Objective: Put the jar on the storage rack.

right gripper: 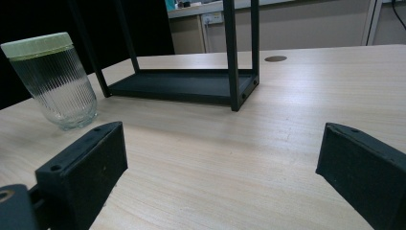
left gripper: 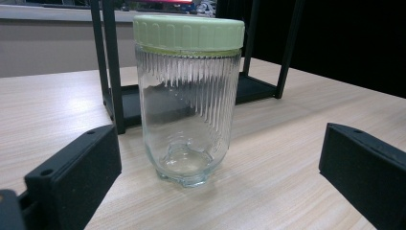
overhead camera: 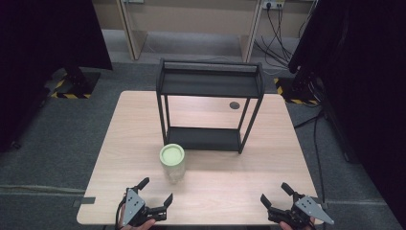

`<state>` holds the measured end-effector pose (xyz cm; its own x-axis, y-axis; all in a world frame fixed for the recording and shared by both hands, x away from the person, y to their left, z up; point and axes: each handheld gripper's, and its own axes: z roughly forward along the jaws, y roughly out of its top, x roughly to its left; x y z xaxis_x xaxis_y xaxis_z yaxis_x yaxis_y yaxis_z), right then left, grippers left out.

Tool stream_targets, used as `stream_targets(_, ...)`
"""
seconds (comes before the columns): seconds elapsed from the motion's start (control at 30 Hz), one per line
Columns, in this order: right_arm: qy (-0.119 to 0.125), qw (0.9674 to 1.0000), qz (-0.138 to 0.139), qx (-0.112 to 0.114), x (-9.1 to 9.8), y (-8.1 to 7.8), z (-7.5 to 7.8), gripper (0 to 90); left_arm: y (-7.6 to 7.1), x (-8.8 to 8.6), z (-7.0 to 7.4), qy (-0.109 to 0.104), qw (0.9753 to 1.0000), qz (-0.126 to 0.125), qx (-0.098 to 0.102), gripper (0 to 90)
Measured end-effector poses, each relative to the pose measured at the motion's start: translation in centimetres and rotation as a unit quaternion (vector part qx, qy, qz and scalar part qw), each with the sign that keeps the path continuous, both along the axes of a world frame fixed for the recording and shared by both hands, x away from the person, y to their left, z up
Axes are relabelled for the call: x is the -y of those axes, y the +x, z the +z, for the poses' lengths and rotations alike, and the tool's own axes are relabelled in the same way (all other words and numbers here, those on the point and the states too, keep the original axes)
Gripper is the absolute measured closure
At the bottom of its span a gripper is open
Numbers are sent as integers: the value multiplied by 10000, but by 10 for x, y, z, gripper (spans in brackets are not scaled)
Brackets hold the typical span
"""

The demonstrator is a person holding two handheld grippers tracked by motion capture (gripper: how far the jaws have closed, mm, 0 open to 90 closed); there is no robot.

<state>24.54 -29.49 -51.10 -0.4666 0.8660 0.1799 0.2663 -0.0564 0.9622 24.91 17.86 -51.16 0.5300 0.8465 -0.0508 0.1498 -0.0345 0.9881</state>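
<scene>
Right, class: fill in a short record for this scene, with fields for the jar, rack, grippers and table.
jar: ribbed glass jar, upright, empty, pale green lid on
rack: black two-tier rack, behind the jar, shelves bare
left gripper: left gripper, open, nearest the jar, apart from it
right gripper: right gripper, open, holding nothing
table: wooden table
</scene>
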Motion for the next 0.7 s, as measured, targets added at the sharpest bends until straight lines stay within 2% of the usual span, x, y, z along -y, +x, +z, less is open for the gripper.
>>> stream_targets(0.7,-10,10000,1,2,0,0,0,33,1,0,-1,-8,10000,26,-40,1)
